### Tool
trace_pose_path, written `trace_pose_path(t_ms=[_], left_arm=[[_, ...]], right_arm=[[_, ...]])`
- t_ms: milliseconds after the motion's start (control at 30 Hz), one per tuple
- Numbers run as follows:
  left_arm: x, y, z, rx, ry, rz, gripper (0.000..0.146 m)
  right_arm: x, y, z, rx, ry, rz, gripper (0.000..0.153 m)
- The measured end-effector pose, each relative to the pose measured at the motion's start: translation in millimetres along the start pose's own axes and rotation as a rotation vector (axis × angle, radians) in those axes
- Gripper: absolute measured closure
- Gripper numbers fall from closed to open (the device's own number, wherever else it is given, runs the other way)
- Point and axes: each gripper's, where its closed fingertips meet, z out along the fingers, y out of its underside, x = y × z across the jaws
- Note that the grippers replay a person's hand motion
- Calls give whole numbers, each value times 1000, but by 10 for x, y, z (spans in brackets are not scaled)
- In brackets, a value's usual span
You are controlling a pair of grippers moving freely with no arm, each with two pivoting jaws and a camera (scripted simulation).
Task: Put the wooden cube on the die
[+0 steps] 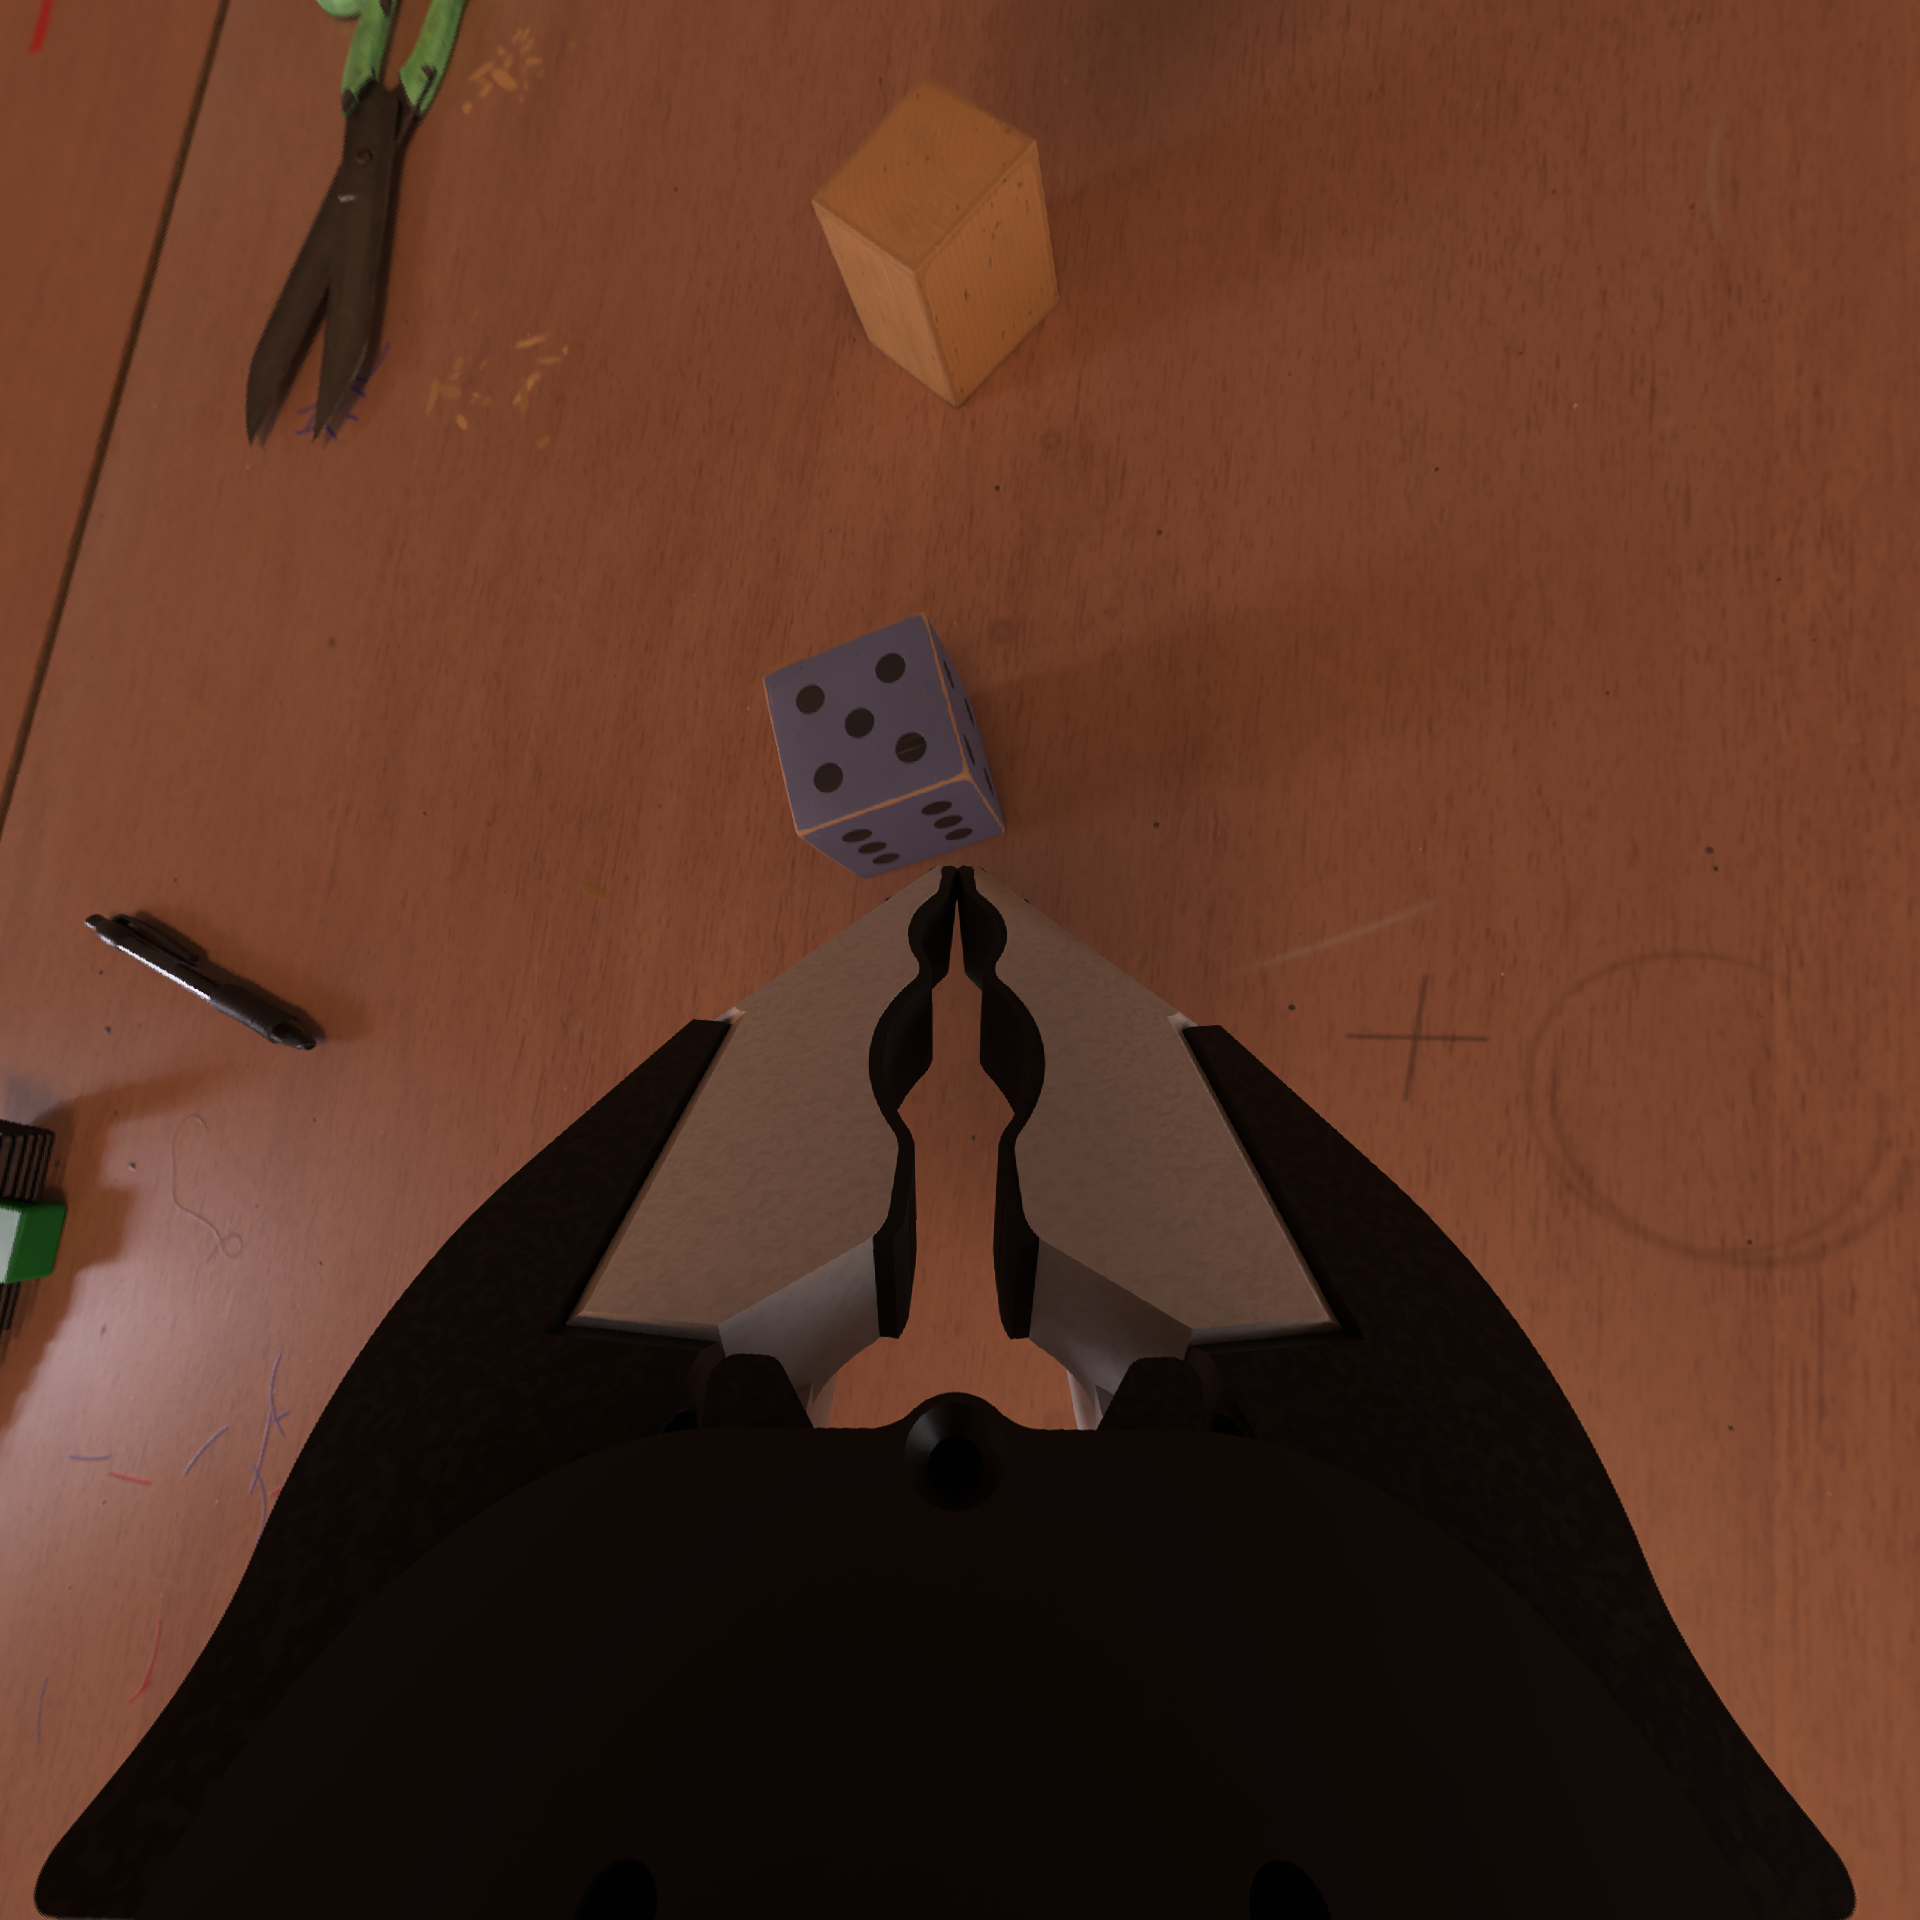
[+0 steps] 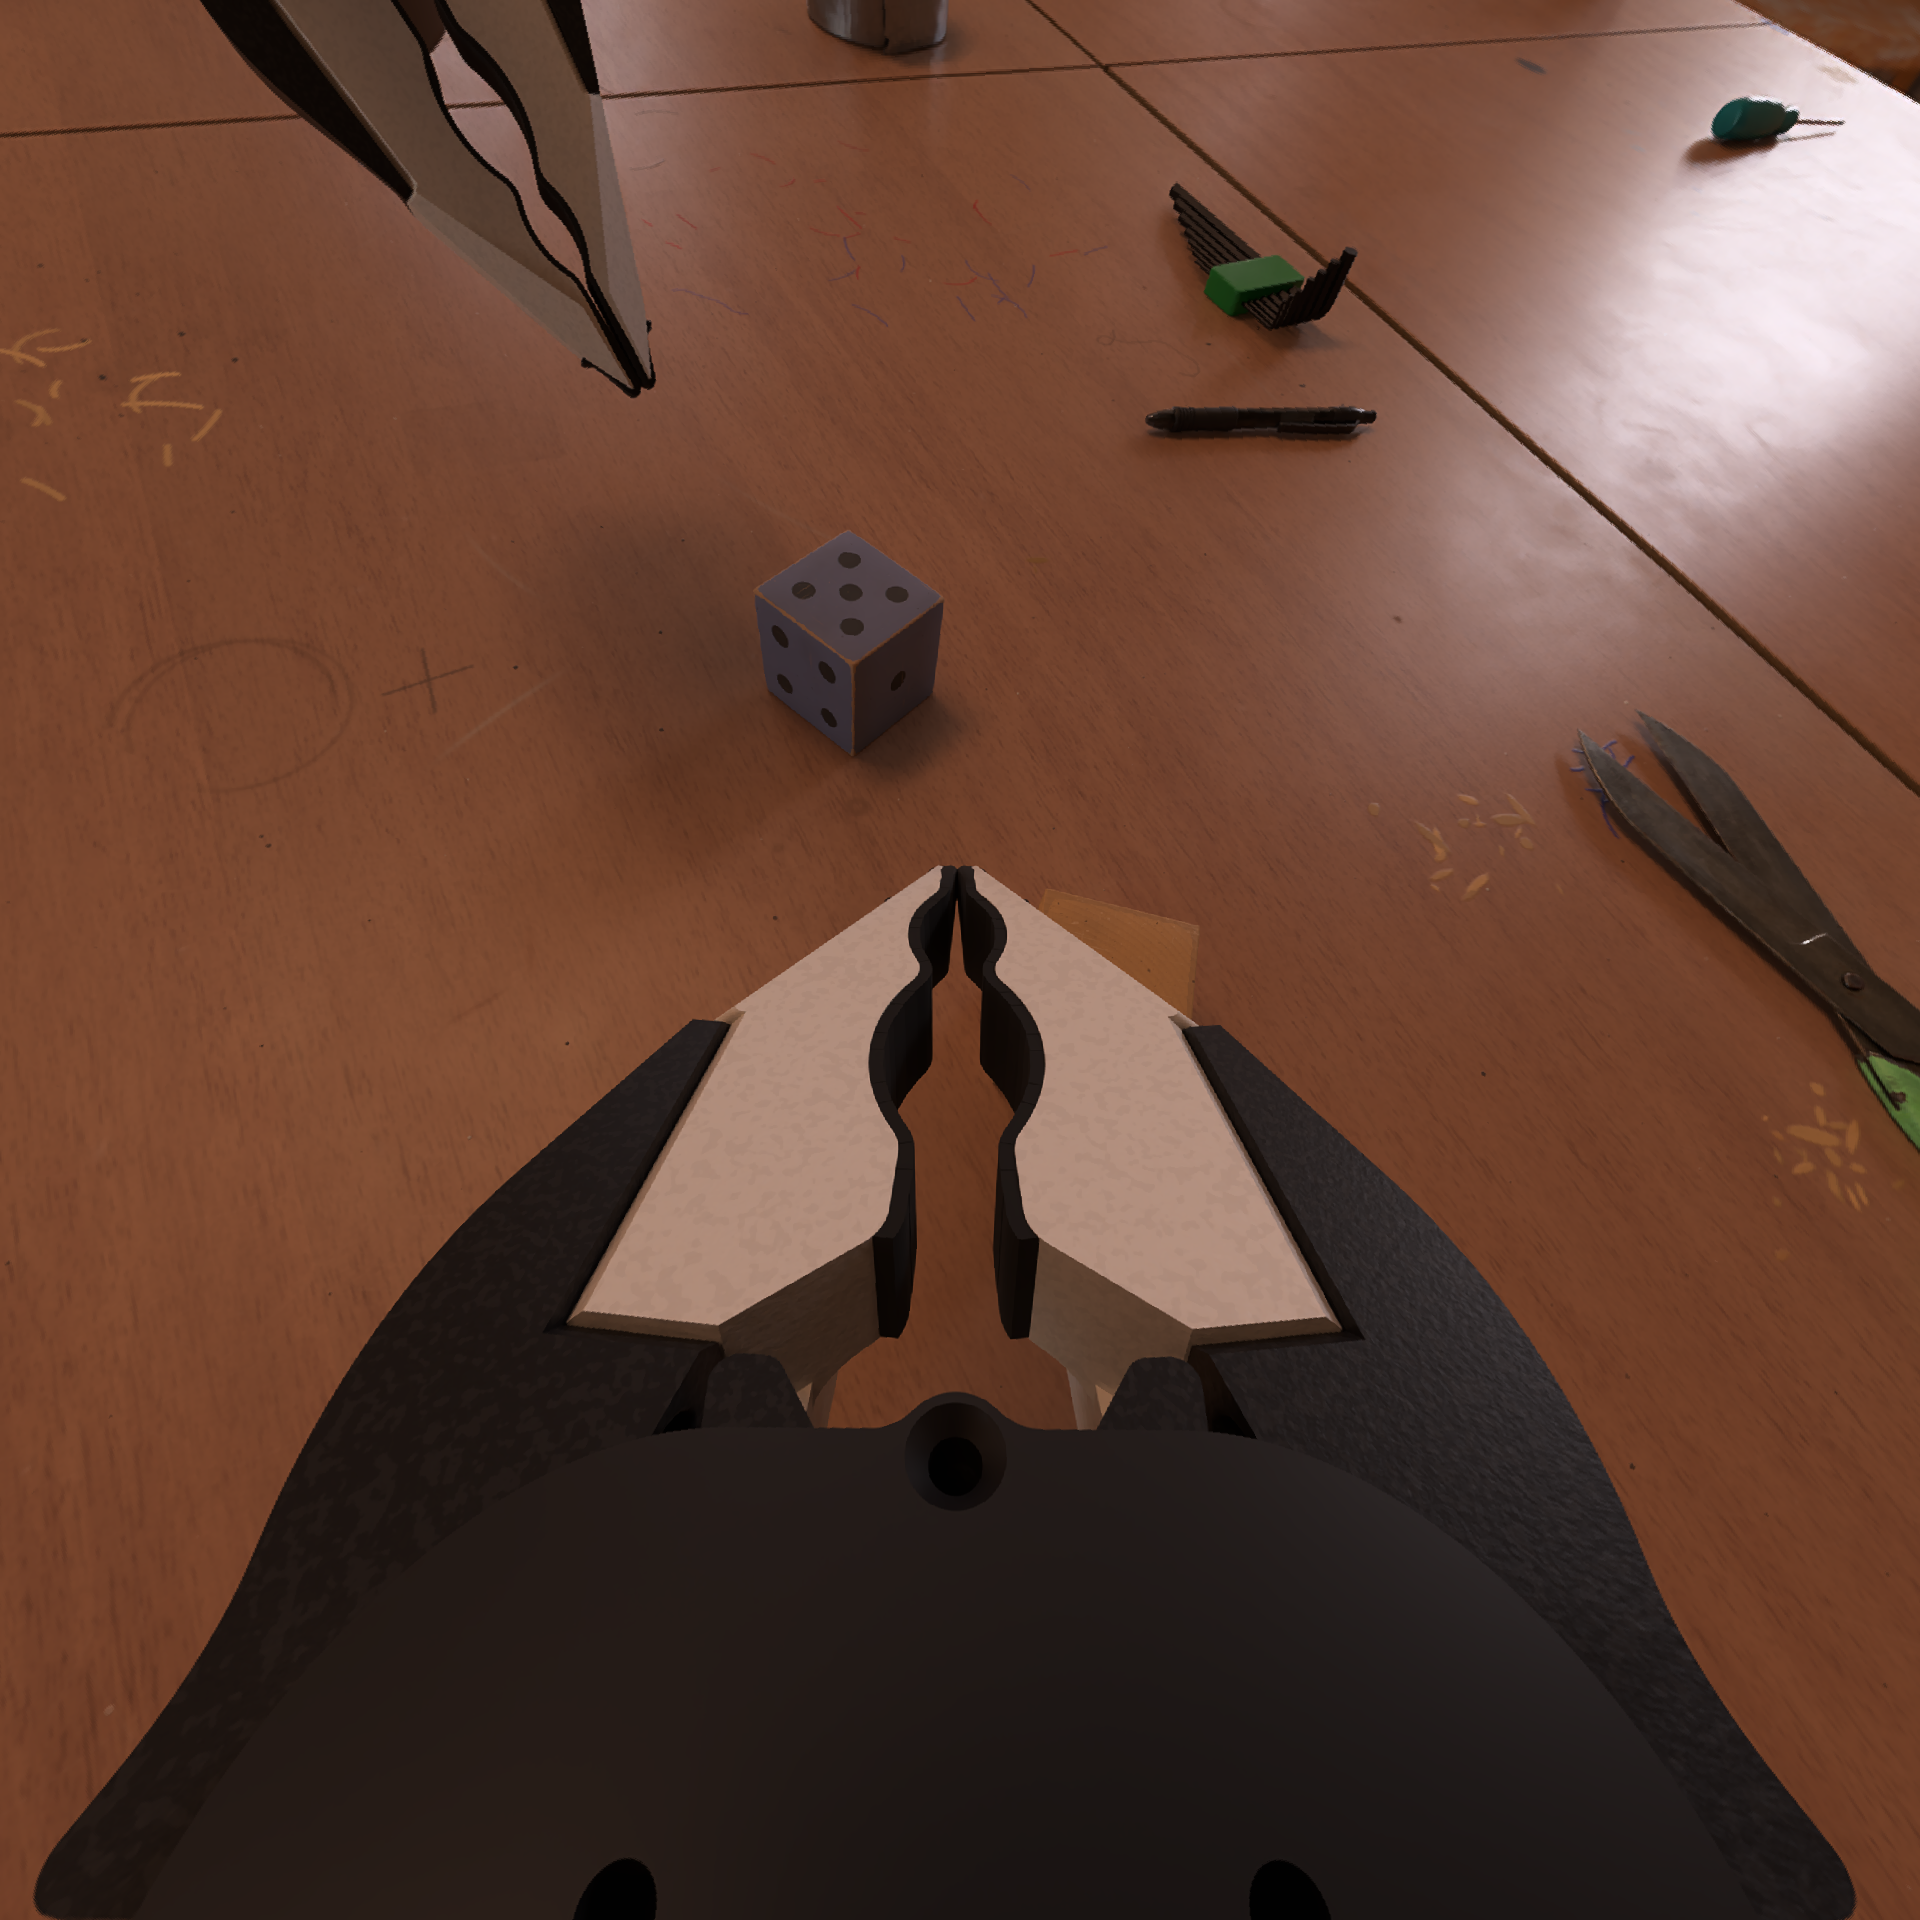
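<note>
The left gripper [image 1: 957, 871] is keeping its jaws pressed together with nothing between them, and its tips are sitting just below the die [image 1: 881, 743] in the middle of the left wrist view. The right gripper [image 2: 957, 871] is closed and empty too.

The wooden cube [image 1: 940, 241] is standing on the table [image 1: 1455, 623] near the top of the left wrist view, well apart from the die. It is looking taller than it is wide, with one corner edge pointing down the picture. In the right wrist view only a small orange bit of it [image 2: 1127, 940] is peeking out just right of the right gripper's fingers.

The die is showing five dots on top. Scissors [image 1: 332, 239] are lying in the upper left and a pen [image 1: 203, 982] at the left. Only the right wrist view is showing all of the bundle of metal keys [image 2: 1262, 275] in its green holder, upper right.
</note>
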Motion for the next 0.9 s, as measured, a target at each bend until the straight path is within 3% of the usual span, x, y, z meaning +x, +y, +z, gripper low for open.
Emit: trace_pose_path(t_ms=[200, 333, 433, 633, 800, 900], left_arm=[[-60, -263, 27, 57, -34, 2, 146], [-114, -235, -19, 159, -93, -103, 146], [-91, -80, -20, 231, -89, -202, 128], [35, 333, 93, 248, 10, -383, 89], [68, 360, 163, 267, -5, -414, 80], [101, 407, 274, 169, -61, -376, 68]], right_arm=[[28, 61, -114, 28, 16, 37, 153], [92, 151, -228, 46, 57, 65, 153], [225, 263, -268, 41, 120, 114, 145], [420, 436, -67, -9, 182, 198, 99], [410, 584, 355, -81, 135, 157, 86], [450, 730, 556, -157, 150, 150, 81]])
